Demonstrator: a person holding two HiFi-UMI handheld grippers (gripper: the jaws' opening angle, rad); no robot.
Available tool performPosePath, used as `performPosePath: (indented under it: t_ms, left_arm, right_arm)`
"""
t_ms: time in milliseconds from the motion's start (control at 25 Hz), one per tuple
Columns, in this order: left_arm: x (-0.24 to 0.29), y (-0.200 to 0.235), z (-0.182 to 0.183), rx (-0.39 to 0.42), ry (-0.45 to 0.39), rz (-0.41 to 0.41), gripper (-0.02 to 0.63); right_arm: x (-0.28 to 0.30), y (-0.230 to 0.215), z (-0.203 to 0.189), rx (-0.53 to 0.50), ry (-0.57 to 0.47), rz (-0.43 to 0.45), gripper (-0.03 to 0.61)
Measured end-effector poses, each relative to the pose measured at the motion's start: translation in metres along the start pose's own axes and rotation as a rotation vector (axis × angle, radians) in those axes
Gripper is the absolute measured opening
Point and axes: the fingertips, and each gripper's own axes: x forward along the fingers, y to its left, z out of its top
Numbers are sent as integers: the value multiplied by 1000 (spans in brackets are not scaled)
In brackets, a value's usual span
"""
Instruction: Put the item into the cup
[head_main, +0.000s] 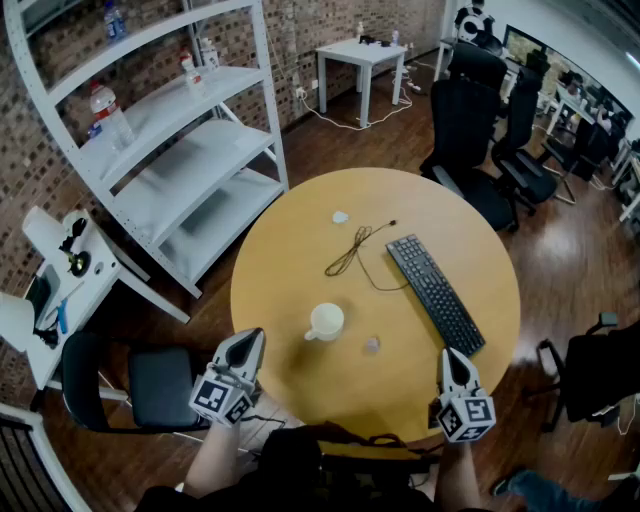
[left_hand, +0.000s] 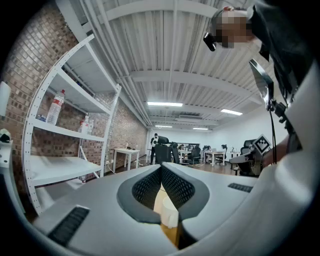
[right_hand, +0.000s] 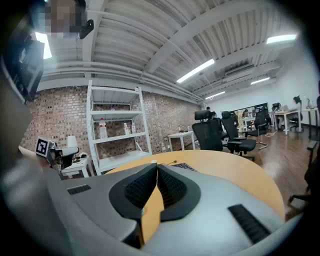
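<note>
Cup (head_main: 325, 322), white ceramic with handle, upright on round tan wooden table (head_main: 290, 290), toward its near side. White metal shelf rack (head_main: 170, 150) stands beyond table's left edge. Black keyboard (head_main: 435, 293) lies diagonally on table's right half. Left gripper (head_main: 250, 336) hovers at near-left table edge, fingers pressed together, nothing between. Right gripper (head_main: 452, 352) at near-right edge beside keyboard's near end, fingers likewise closed, empty. Thin black cable (head_main: 355, 250) loops beyond cup. Small pale item (head_main: 372, 344) lies on table just right of cup, not touching it.
</note>
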Motion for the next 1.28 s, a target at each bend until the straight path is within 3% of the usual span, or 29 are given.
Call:
performPosePath:
  t_ms: [120,400,520,600,880,1120,1280]
  left_arm:
    - [-3,14,-7,-7,5,23,-5]
    - [-24,42,-13,-17,31,81,-5]
    - [-38,52,-13,-28,42,127,-5]
    - [-51,61,-17,-36,66,157,-5]
    - [-67,82,-34,-71,120,189,-5]
    - [-43,73,-42,-52,161,97,-5]
    - [-28,69,-37,-65,143,68,-5]
  right_arm:
    - [29,18,-17,-31,73,50,94]
    - [102,48,-96,-120,317,160,196]
    - [125,51,-128,-165,395,165,196]
    - [139,50,-145,-177,434,150,229]
    - [163,52,-178,-164,504,65,230]
    - [156,48,-195,-175,530,-16,230]
    - [154,51,-192,-236,515,12,166]
